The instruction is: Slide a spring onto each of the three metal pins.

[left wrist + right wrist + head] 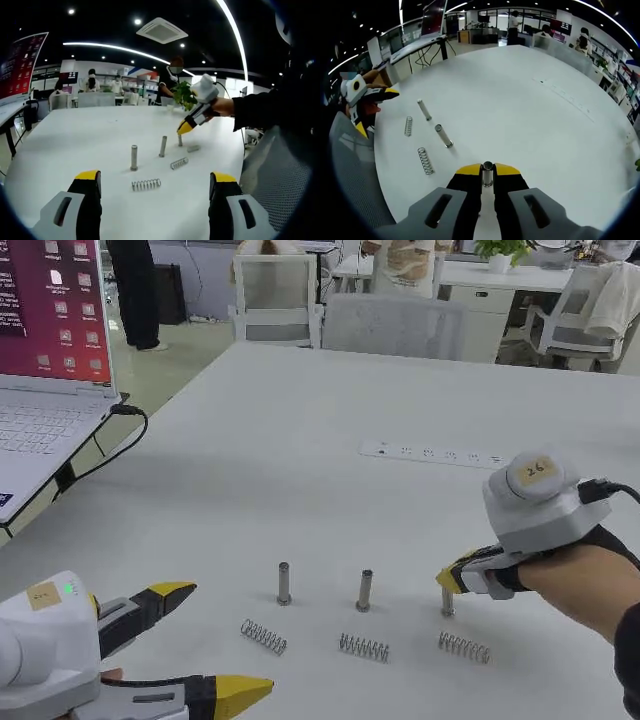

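While it pinches, right gripper [487,172]: jaws pressed together on the top of the right pin [447,605]. The pin head shows between the yellow tips in the right gripper view.
Left gripper [218,640]: jaws spread wide, nothing between them. Hangs low at 7 o'clock of the head view.
Right pin: upright, foot seemingly on the table [300,440], at 4 o'clock of the head view.
Middle pin [365,591], left pin [284,583]: upright, bare, in a row running toward 9 o'clock from the held one.
Right spring [464,647], middle spring [363,647], left spring [263,636]: each flat on the table at 6 o'clock of its own pin, apart from it. None is on a pin, so I judge the task not begun.
Risk, tipping: the clamp sits high on the pin, so a sideways pull would likely topple it or drag it out of the row.
Risk, blocked top: the jaws cover the end a spring must enter by. The grip probably has to go lower or let go.
Risk, spring: light loose coils. A hard pinch could flick one away or set it rolling.
Right hand [535,575]: comes in from 3 o'clock, dark sleeve, gripper pointing toward 9 o'clock and tipped down a little.
Left gripper pose: points toward 2 o'clock, at the left end of the row.
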